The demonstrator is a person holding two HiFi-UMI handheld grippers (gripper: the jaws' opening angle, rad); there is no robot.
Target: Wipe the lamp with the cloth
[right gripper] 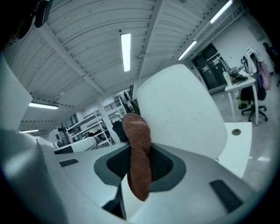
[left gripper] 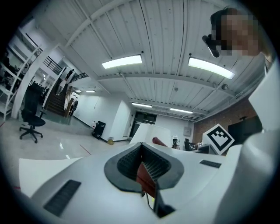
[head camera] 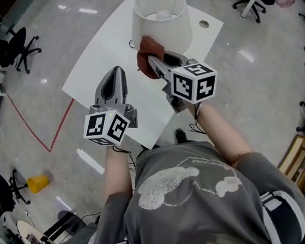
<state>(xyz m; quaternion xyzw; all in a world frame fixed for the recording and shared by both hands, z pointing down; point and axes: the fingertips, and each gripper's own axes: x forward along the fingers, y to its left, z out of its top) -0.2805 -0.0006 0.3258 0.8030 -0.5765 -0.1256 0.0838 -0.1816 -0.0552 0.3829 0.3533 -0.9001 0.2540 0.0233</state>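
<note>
Two grippers are up over a white bench (head camera: 94,70), and only one has anything in it. The right gripper (head camera: 153,62) has its jaws clamped onto a rust-red cloth (head camera: 144,65). In the right gripper view the ribbed pads press the fabric from both sides, so the gap between them is no wider than the folded cloth. One rounded end of the cloth stands up past the fingertips, and a loose flap hangs down behind the pads. Directly ahead of this gripper, just past its tips, stands the lamp (head camera: 162,26), with a white drum shade and a bulb showing inside its open top. The bunched end of the cloth lies against the shade's lower side wall on the side facing the gripper; the gripper itself does not touch the shade. The left gripper (head camera: 116,70) is held level with the right one and apart from it. Its jaws are brought fully together, the pads meeting at the tip with nothing pinched between them. It hangs above a bare stretch of the bench and touches neither the lamp nor the cloth, both of which lie ahead of it and off to its right. A small round hole (head camera: 204,24) sits in the bench top beyond the lamp, on the right gripper's far right.
</note>
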